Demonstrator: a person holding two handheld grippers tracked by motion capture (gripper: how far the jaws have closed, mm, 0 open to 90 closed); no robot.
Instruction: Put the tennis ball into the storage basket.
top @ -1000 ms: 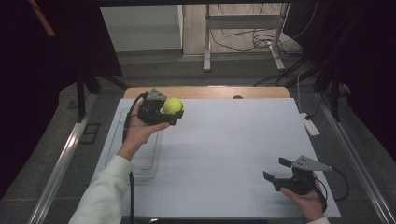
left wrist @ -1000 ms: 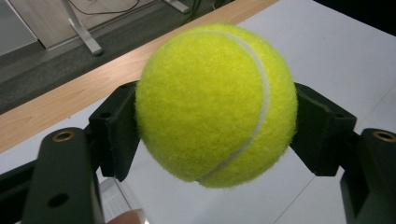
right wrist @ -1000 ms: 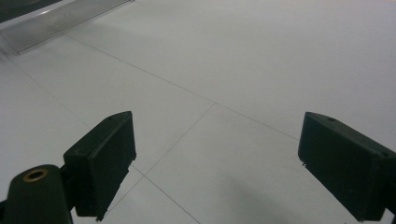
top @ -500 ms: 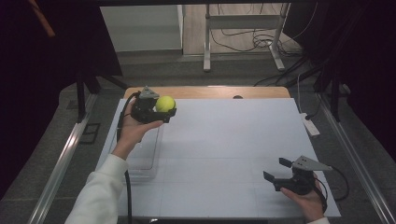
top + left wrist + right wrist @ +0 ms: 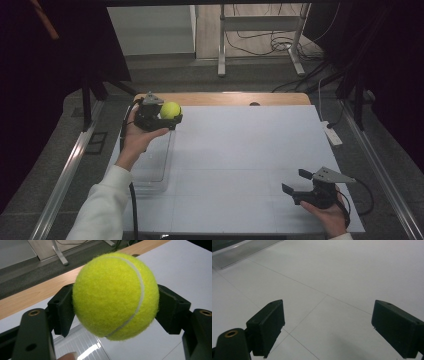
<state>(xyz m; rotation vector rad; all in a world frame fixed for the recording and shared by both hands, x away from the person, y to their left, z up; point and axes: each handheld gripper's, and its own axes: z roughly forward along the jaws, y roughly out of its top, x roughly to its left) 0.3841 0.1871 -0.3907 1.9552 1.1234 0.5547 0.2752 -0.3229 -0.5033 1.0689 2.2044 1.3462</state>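
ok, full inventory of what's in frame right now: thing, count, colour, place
tennis ball: 1, yellow-green, clamped between the left gripper's jaws, held above the table's far-left corner
clear tray: 1, transparent, on the table's left side, below the ball
table: 1, white top with a wooden far edge, centre
white strip-shaped object: 1, white, at the table's right edge; too small to identify
metal stand legs: 1 frame, grey, on the floor beyond the table, with cables
left gripper: 1, black, far left, shut on the ball
right gripper: 1, black, near right, jaws apart and empty, low over the table
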